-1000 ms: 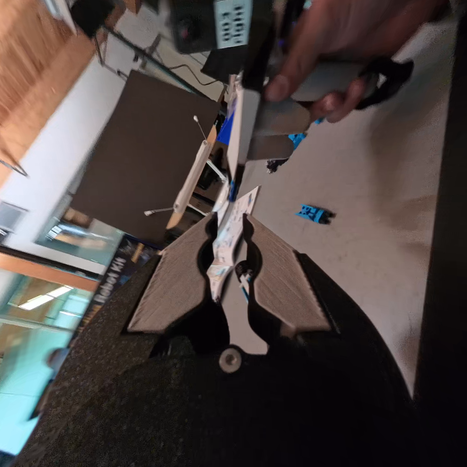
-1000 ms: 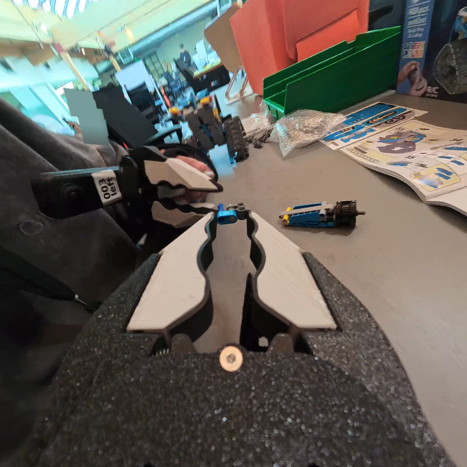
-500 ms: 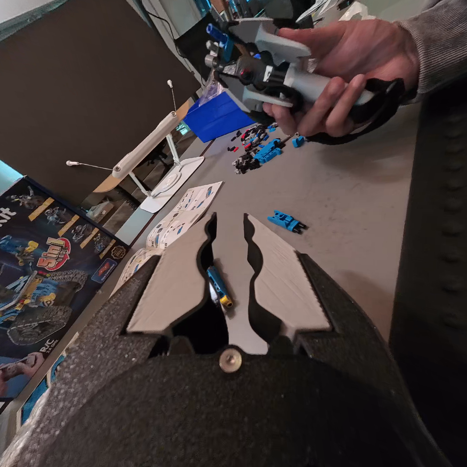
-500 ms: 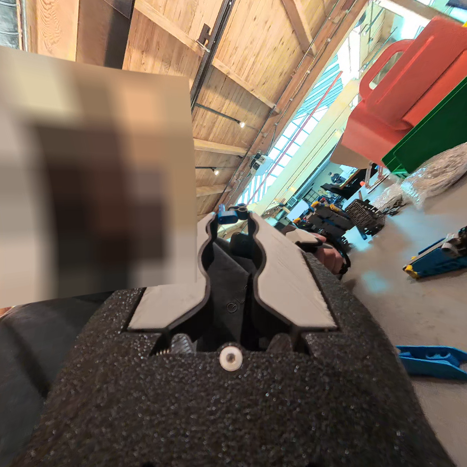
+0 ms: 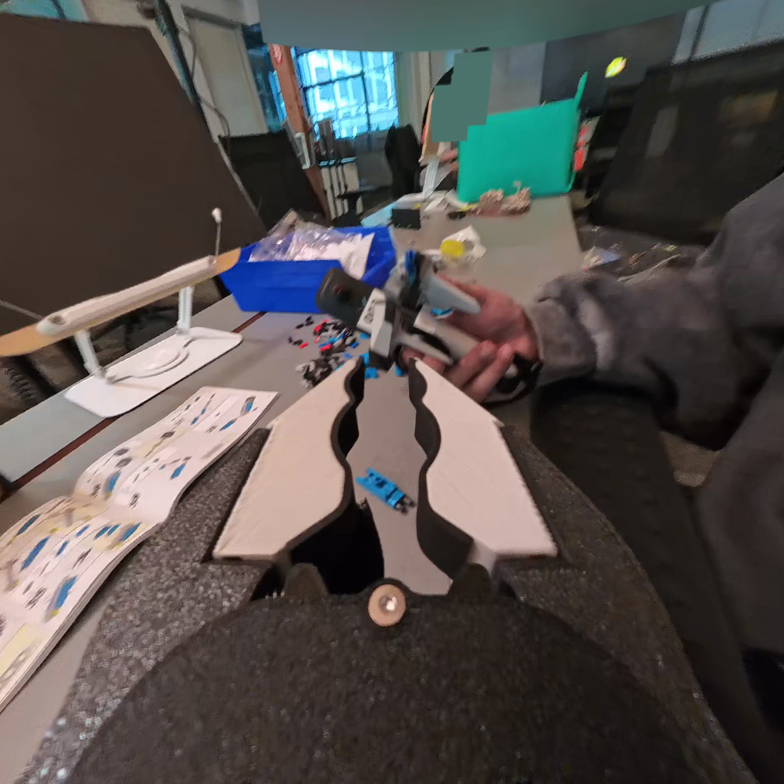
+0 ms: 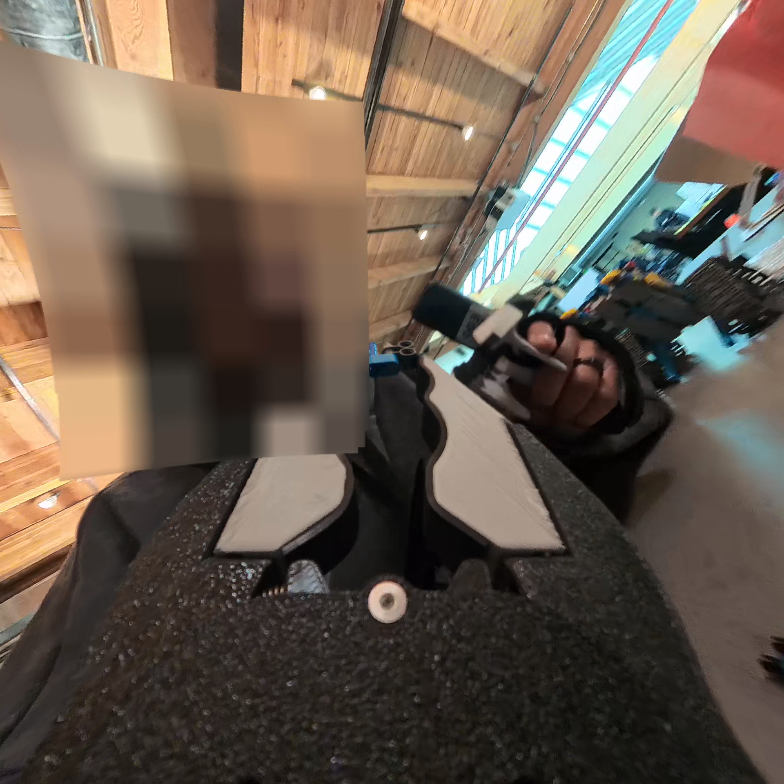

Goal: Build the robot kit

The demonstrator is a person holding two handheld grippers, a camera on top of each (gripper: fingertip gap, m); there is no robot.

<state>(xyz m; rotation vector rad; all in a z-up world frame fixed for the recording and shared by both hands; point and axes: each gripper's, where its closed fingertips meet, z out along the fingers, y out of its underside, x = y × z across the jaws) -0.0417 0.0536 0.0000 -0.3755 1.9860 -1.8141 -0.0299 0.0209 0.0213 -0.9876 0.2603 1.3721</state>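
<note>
My left gripper [image 5: 385, 369] is open and empty above the grey table [image 5: 530, 237]. A small blue brick piece [image 5: 382, 488] lies on the table and shows through the gap between its fingers. My right gripper [image 6: 392, 360] is shut on a small blue and dark grey piece [image 6: 382, 365] and is raised off the table, pointing at the person's dark jacket. Its left fingertip is hidden by a mosaic patch. In the left wrist view the right gripper [image 5: 409, 265] is in a hand just beyond my left fingertips. The left gripper's fingers [image 6: 534, 356] show in the right wrist view.
An open instruction booklet [image 5: 140, 479] lies at the left. A white lamp stand [image 5: 148, 373] and a blue bin [image 5: 297, 280] with plastic bags stand behind it. Several small loose parts [image 5: 326, 343] lie ahead. A green board [image 5: 517, 152] stands far back.
The right gripper has lifted off the table with the small piece and turned up toward the person. The left gripper has swung round to level, from the booklet toward the loose parts.
</note>
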